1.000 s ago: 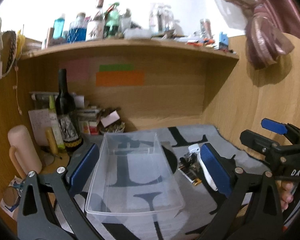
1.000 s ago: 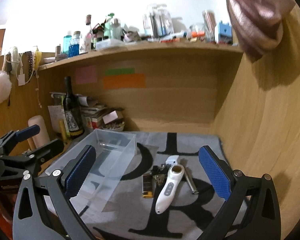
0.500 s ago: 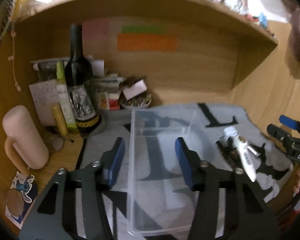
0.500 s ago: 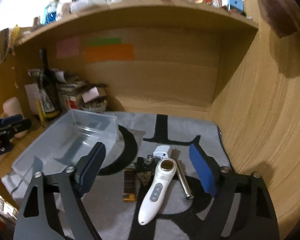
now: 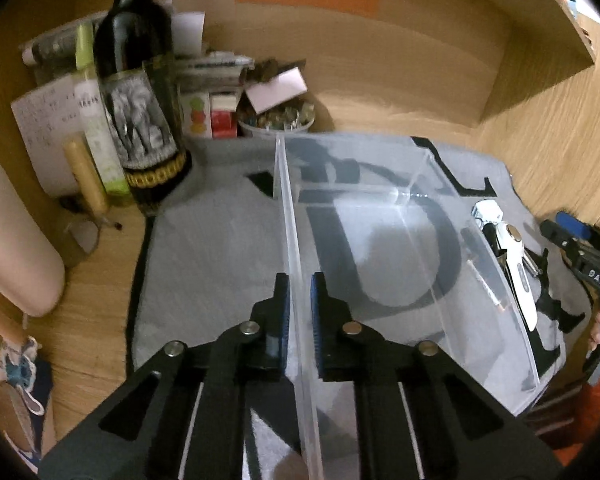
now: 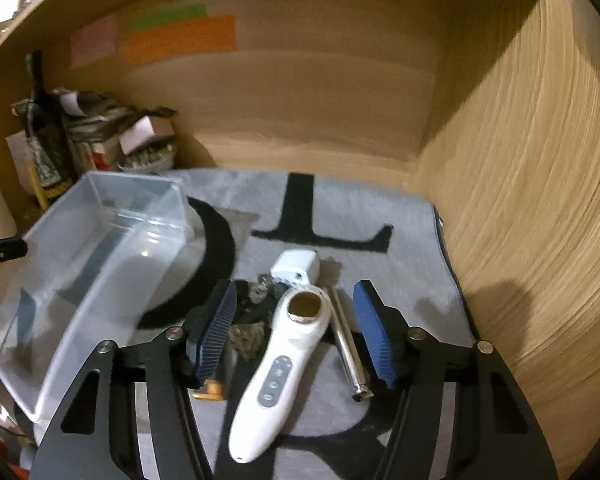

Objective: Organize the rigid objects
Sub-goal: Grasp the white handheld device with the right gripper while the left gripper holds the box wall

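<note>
A clear plastic bin [image 5: 380, 240] stands on the grey mat; it also shows at the left of the right wrist view [image 6: 100, 256]. My left gripper [image 5: 299, 312] is shut on the bin's left wall, one pad on each side. My right gripper [image 6: 298, 332] is open, low over a pile on the mat: a white handheld device [image 6: 276, 368], a metal cylinder [image 6: 346, 348], a white charger block [image 6: 296, 268], dark keys [image 6: 252, 320] and a small orange-tipped item [image 6: 210, 390]. The device lies between its fingers, untouched. The pile shows right of the bin in the left wrist view [image 5: 516, 264].
A dark wine bottle [image 5: 140, 92], a green tube, papers, small boxes and a bowl of small items [image 5: 276, 120] crowd the back left corner. A pink roll [image 5: 12, 240] lies at the left. Wooden walls [image 6: 520, 160] close the back and right.
My left gripper moved down and forward and closed onto the bin's left wall. My right gripper lowered over the pile and narrowed, with the white device now between its fingers.
</note>
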